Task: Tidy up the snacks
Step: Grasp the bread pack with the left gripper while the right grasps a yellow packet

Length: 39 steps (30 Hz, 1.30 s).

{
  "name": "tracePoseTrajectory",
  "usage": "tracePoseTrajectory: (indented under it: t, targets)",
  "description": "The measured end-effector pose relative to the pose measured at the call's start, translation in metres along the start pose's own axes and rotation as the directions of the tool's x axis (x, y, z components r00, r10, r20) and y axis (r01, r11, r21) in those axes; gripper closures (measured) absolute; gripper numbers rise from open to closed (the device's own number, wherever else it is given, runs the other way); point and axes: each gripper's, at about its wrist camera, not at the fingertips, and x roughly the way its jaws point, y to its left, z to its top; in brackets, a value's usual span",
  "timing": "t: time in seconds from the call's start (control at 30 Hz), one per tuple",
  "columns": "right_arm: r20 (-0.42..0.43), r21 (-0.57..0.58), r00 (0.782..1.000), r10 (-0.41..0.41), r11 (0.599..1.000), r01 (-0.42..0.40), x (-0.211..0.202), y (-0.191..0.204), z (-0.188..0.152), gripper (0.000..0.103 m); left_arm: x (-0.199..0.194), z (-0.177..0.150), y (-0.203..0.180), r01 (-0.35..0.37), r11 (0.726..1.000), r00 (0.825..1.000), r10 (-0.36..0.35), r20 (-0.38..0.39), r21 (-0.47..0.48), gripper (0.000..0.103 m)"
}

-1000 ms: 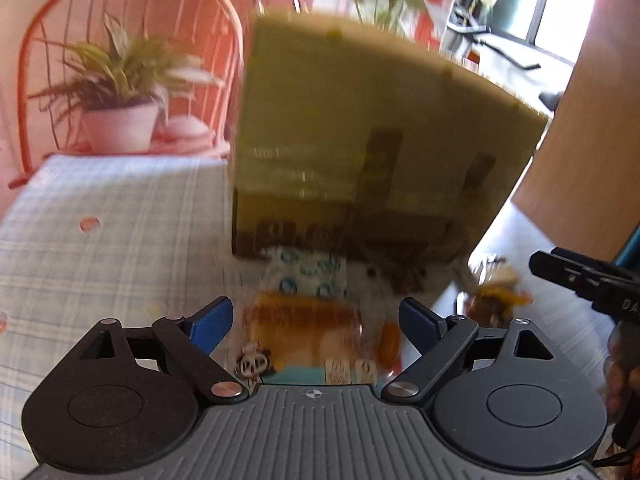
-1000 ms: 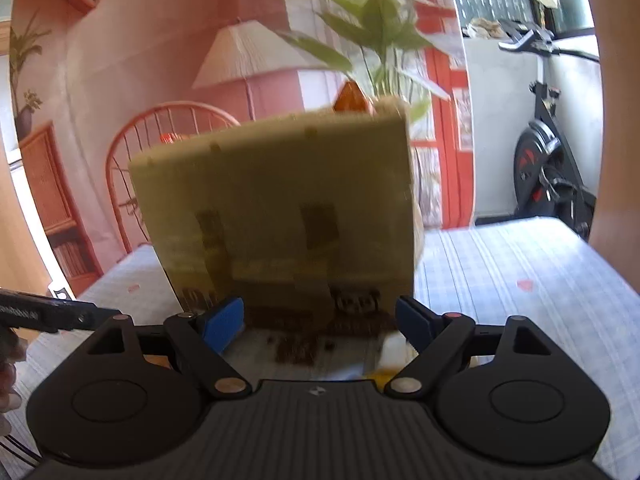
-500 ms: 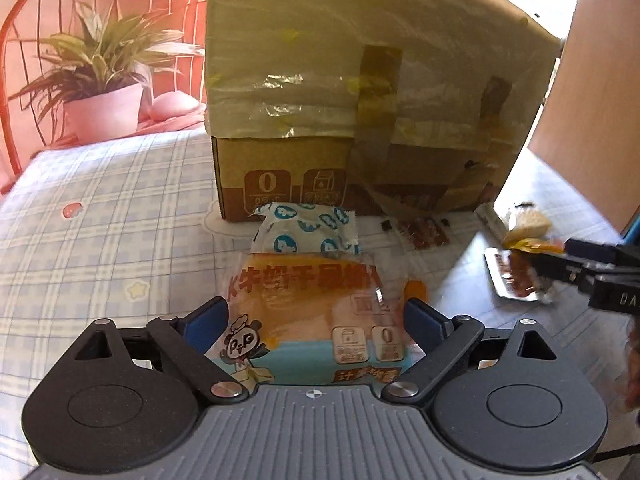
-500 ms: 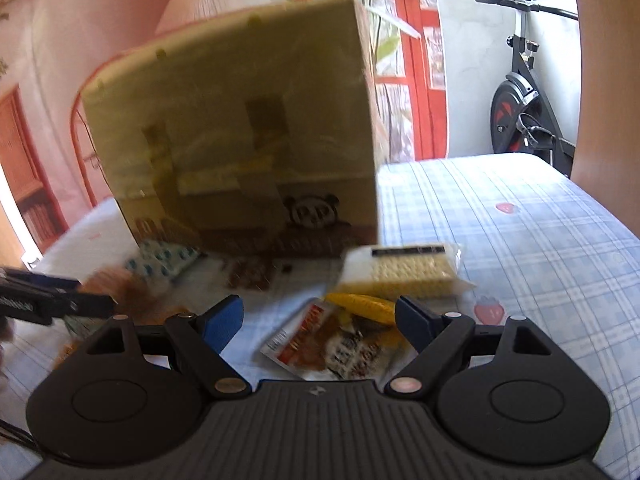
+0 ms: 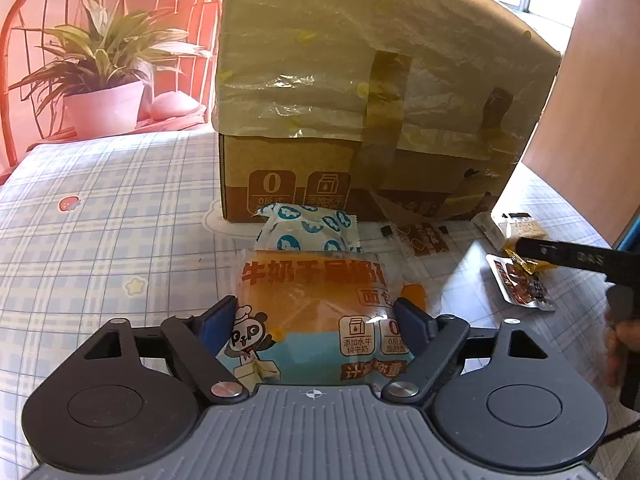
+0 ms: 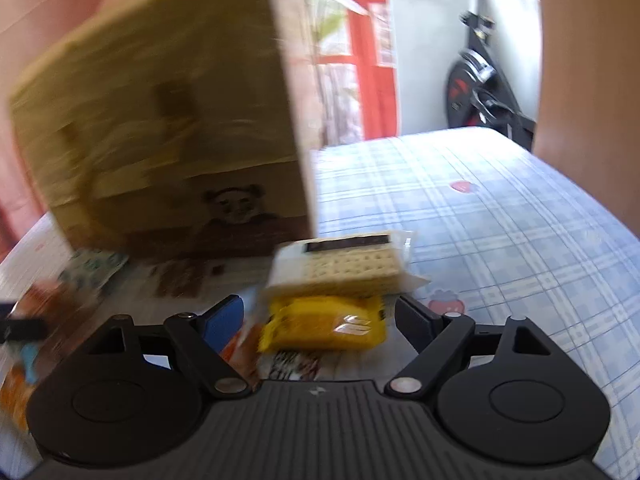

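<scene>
The left gripper (image 5: 316, 316) stands wide open over a bread pack (image 5: 320, 312), an orange and pale blue bag with a panda cartoon, which lies flat on the table between the blue fingertips (image 5: 218, 318); whether they touch the wrapper cannot be told. Just beyond the bread lies a white pouch (image 5: 308, 232) with blue spots, its far end close against the foot of a big cardboard box (image 5: 360, 120). The box stands upright on the checked tablecloth (image 5: 100, 240), its upper part wrapped in yellowish plastic and brown tape. To the right of the pouch a brown sachet (image 5: 424, 238) lies flat.

The right gripper (image 6: 320, 316) is also spread wide and holds nothing. Between its fingers sits a yellow packet (image 6: 324, 322), resting partly on a red and white wrapper (image 6: 288, 362). A cracker pack (image 6: 344, 268) lies just behind the yellow packet, next to the box's corner. This view is blurred, so finer contact cannot be judged.

Behind the table, a potted plant (image 5: 104, 92) sits on an orange chair (image 5: 24, 40), and an exercise bike (image 6: 480, 80) stands farther off.
</scene>
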Motion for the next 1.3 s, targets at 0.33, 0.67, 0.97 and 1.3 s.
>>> tracePoseTrajectory:
  t: [0.33, 0.67, 0.97, 1.3]
  targets:
    - [-0.003, -0.061, 0.999, -0.033, 0.998, 0.032, 0.01, 0.007, -0.004, 0.039, -0.004, 0.002, 0.006, 0.024, 0.998, 1.0, -0.024, 0.009, -0.05, 0.025]
    - [-0.005, -0.076, 1.0, 0.003, 0.997, -0.003, 0.001, 0.014, -0.004, 0.048, -0.018, 0.004, 0.013, 0.032, 0.997, 0.999, -0.029, 0.045, -0.069, 0.026]
    - [0.013, -0.074, 0.999, 0.034, 0.997, -0.033, -0.012, 0.02, -0.004, 0.05, -0.033, 0.005, 0.011, 0.04, 0.997, 0.996, -0.035, 0.076, -0.072, 0.026]
    - [0.041, -0.071, 0.998, 0.057, 0.996, -0.054, -0.026, 0.025, -0.003, 0.05, -0.04, 0.011, 0.011, 0.041, 0.996, 0.994, -0.032, 0.105, -0.08, 0.026]
